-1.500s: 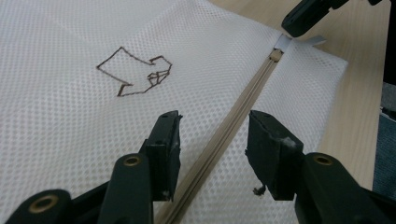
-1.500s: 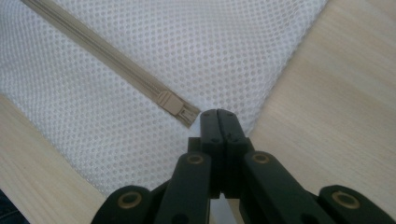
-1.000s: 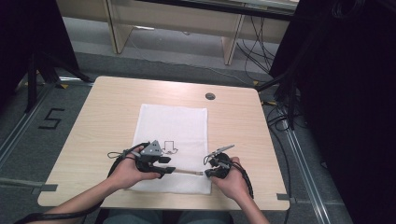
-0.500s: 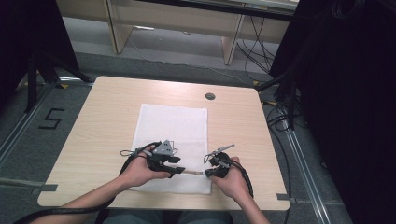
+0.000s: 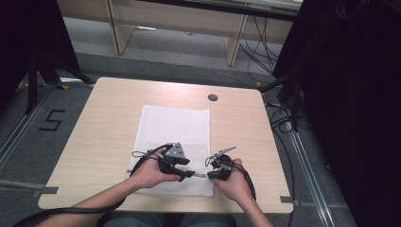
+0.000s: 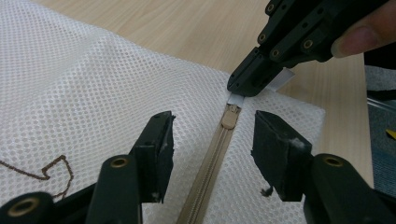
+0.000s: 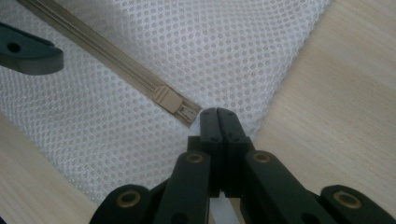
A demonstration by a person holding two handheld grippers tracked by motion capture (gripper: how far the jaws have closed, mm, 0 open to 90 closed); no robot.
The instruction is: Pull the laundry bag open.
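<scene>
Bench (image 5: 99,123) carries my mesh bag (image 5: 172,130); right hand-held gripper (image 7: 218,116) pinches its white end tab (image 6: 281,80), left hand-held gripper (image 6: 212,135) has just been opening, released, straddling the zipper pull (image 6: 229,117).

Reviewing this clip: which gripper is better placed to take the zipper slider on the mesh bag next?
Left. The left gripper straddles the zipper with open jaws, just opened wider, the zipper slider just ahead. The right gripper is shut on a white tab at the mesh bag corner, probably anchoring it.

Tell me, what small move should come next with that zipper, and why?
Probably close the left gripper on the zipper slider. Its jaws have just been opening and stand either side of the slider without touching it, while the right gripper is shut on the white tab at the mesh bag's corner.
</scene>
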